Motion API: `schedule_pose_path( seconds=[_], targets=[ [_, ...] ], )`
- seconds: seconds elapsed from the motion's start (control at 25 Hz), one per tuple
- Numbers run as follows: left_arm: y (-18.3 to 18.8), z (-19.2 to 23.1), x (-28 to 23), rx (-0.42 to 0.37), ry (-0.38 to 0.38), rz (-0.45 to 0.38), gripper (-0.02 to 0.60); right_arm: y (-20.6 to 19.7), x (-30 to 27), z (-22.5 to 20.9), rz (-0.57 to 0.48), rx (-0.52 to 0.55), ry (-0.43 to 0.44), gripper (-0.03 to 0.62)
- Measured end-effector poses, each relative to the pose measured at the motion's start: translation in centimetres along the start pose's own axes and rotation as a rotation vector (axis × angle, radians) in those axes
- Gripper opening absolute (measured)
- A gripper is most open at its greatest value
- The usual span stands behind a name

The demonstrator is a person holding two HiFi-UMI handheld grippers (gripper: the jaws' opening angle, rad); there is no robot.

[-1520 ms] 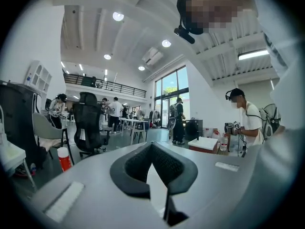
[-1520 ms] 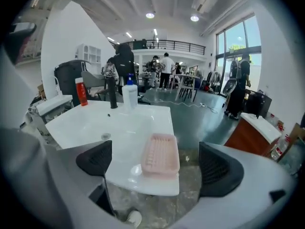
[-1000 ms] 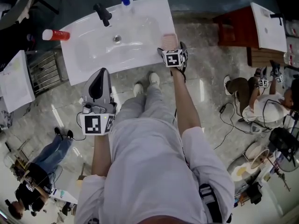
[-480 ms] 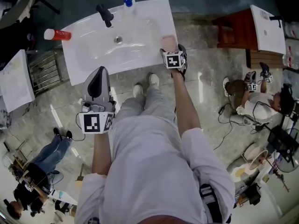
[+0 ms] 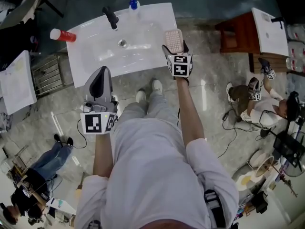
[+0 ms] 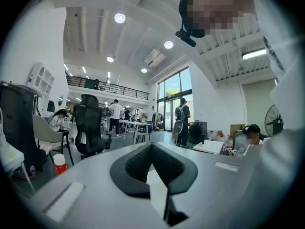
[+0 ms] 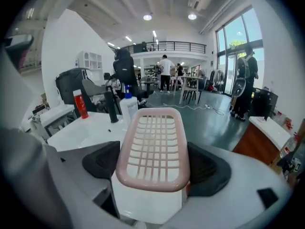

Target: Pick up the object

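Note:
A pink plastic soap tray with a grid bottom sits between the jaws of my right gripper, over the right rim of the white basin. In the right gripper view the black pads press on both long sides of the tray, and my right gripper points out over the basin. My left gripper is held close to my body, below the basin's front edge, with nothing in it. In the left gripper view its pads are together.
On the basin stand a black faucet, a blue-capped bottle and a red-and-white bottle. A metal rack is at the left. At the right are a wooden stand with another basin and a seated person.
The right gripper's jaws have closed on the pink tray, which lay on the basin's right rim. The tray now looks raised and carried slightly forward. The left gripper has barely moved.

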State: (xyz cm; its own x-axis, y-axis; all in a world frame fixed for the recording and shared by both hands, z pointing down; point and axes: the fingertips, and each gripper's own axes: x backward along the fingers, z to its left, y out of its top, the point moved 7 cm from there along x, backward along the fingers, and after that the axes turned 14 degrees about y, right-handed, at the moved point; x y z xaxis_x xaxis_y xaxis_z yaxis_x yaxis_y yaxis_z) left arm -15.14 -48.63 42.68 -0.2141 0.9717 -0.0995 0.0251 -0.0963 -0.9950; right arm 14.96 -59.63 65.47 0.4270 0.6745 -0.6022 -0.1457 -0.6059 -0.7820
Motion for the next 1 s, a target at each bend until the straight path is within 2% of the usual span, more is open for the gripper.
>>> schedule_pose_path(
  seconds=[0.36, 0.6, 0.8, 1.0],
  targets=[
    [3.4, -0.6, 2.2, 0.003, -0.015, -0.106, 0.0, 13.8, 10.3, 5.8, -0.409, 0.136, 0.041, 0.443],
    [5.7, -0.9, 4.1, 0.002, -0.007, -0.168, 0.0, 19.5, 18.6, 9.6, -0.629, 0.227, 0.065, 0.443],
    [7.1, -1.2, 5.0, 0.006, 0.0, -0.2, 0.0, 22.0, 23.3, 11.8, -0.719, 0.289, 0.072, 0.443],
    [7.5, -1.6, 5.1, 0.01, -0.001, -0.213, 0.0, 22.0, 24.8, 12.4, -0.736, 0.271, 0.089, 0.443]
  ],
)
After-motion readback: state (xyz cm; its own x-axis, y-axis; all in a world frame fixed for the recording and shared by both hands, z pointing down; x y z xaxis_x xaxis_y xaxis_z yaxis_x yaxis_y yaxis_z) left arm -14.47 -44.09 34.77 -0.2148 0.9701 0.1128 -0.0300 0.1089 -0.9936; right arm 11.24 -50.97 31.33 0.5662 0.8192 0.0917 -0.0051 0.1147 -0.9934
